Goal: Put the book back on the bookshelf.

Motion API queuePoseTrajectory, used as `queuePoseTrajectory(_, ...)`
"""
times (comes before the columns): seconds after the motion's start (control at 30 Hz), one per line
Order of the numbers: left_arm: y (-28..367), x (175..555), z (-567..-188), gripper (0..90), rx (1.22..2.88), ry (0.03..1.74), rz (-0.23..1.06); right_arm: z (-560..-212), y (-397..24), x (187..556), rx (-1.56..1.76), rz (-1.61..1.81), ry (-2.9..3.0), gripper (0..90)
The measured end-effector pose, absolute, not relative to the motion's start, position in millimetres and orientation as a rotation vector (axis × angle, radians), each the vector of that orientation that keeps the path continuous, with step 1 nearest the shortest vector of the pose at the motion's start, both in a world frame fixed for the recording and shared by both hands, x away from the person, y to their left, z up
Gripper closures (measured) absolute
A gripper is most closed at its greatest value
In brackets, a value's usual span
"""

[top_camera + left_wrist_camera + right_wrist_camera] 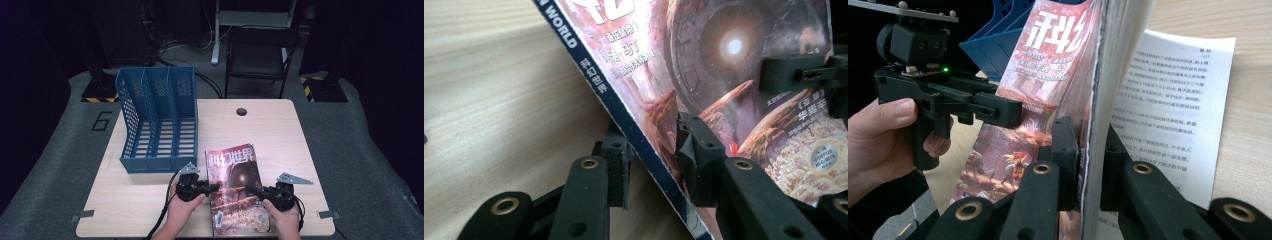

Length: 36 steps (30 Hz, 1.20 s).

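The magazine [235,192] lies on the desk [280,135] just right of the blue file rack [157,120], at the near edge. The right gripper [255,190] is clenched on the magazine's open page edge; in the right gripper view its jaws pinch the page block, with one loose page [1173,110] fallen onto the desk beyond. The left gripper [212,188] straddles the spine edge [624,117], one jaw under and one over the cover; whether its pads already press I cannot tell.

To do this well, I judge the left gripper should bite firmly on the spine before any lift, and both should rise together so the pages do not fan.

The magazine's long axis runs away from the person, title end farthest, roughly parallel to the rack's slots, spine toward the rack.
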<state>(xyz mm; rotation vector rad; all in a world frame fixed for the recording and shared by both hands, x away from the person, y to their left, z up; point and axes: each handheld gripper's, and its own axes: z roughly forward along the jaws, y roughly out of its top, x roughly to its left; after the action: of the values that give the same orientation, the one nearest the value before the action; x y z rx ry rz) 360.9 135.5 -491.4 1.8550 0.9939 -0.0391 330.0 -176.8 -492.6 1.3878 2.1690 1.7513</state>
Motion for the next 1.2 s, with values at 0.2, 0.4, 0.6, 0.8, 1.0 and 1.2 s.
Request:
queuePoseTrajectory(0.2, 137.8, 360.6, -481.9, 72.5, 1.845, 0.972, -0.023, -491.0, -178.6, 332.5, 1.388, 1.753, 2.177, 81.0)
queuePoseTrajectory(0.4, 141.9, 358.6, -473.1, 75.9, 1.843, 0.937, -0.009, -488.1, -180.8, 334.8, 1.388, 1.762, 2.219, 80.2)
queuePoseTrajectory(0.6, 144.4, 358.1, -469.3, 77.3, 1.839, 0.921, -0.002, -485.7, -178.9, 335.7, 1.376, 1.749, 2.238, 79.3)
queuePoseTrajectory(0.8, 145.9, 356.6, -466.5, 78.3, 1.839, 0.914, -0.003, -485.5, -180.5, 338.0, 1.39, 1.755, 2.239, 77.9)
queuePoseTrajectory(1.0, 147.0, 356.9, -466.0, 78.6, 1.847, 0.911, 0.006, -483.6, -180.0, 338.4, 1.425, 1.732, 2.25, 77.4)
queuePoseTrajectory(1.2, 148.1, 356.9, -464.5, 78.8, 1.838, 0.904, 0.003, -482.3, -177.5, 341.5, 1.46, 1.713, 2.267, 72.8)
